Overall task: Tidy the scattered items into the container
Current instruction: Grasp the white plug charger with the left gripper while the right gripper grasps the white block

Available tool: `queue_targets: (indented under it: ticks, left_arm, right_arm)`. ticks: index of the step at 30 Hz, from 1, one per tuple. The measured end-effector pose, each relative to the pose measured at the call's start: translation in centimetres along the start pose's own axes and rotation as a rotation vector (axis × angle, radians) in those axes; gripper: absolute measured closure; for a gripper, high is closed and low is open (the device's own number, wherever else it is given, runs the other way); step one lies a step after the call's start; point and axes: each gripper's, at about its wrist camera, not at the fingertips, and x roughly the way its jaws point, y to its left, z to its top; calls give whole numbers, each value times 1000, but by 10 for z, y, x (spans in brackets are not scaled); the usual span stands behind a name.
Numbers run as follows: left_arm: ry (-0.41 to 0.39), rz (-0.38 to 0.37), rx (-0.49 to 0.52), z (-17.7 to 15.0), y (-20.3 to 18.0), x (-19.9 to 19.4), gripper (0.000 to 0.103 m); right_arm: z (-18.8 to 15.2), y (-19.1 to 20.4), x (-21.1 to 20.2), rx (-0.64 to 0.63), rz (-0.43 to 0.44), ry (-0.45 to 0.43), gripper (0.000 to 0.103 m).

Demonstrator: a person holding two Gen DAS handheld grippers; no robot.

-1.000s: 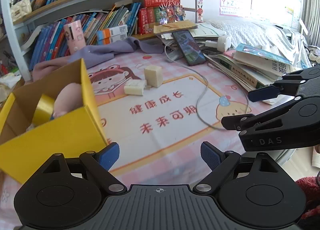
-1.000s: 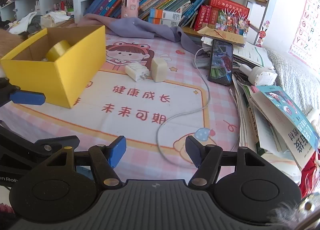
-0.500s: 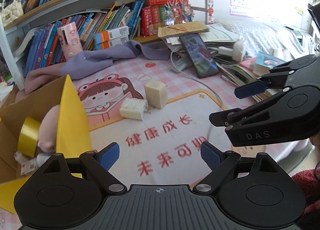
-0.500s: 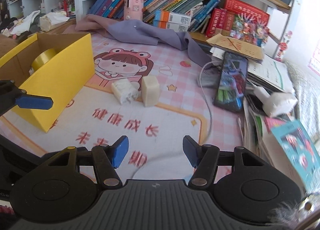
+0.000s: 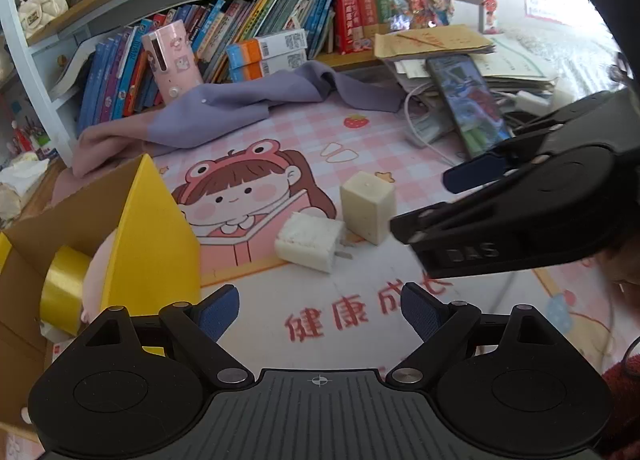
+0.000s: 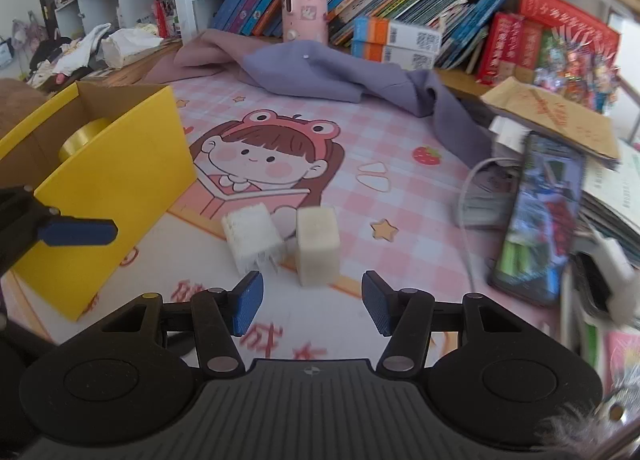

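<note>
From the left wrist, the left gripper [image 5: 319, 310] is seen with jaws spread wide and empty. The white charger plug [image 5: 310, 240] lies at twelve o'clock from them, prongs toward three o'clock, with the upright cream block [image 5: 368, 211] just beside it at one o'clock. The yellow box [image 5: 132, 236] sits at nine o'clock, a yellow tape roll [image 5: 64, 292] inside.

From the right wrist, the right gripper [image 6: 312, 306] is seen with jaws closing on nothing. The block [image 6: 317, 246] stands dead ahead at twelve, its long axis vertical; the plug [image 6: 252, 238] at eleven. The right gripper is judged better lined up on the block.
</note>
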Motion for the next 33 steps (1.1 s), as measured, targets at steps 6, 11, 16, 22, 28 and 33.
queue_targets:
  ticks: [6, 11, 16, 22, 28, 33]
  left_arm:
    - [34, 38, 11, 12, -2, 20, 13]
    - [60, 44, 12, 23, -7, 36, 13]
    - [71, 54, 13, 33, -8, 55, 13]
    - [94, 37, -20, 43, -7, 82, 13]
    - [143, 42, -102, 42, 1, 101, 14]
    - [143, 31, -101, 41, 0, 107, 20]
  right_arm:
    - [19, -9, 33, 2, 45, 24, 49]
    - [25, -15, 51, -5, 83, 57, 70]
    - [22, -32, 46, 37, 57, 33, 78]
    - [13, -50, 37, 74, 51, 51, 78]
    - [10, -55, 36, 96, 61, 51, 78]
    - [10, -56, 36, 100, 66, 54, 78]
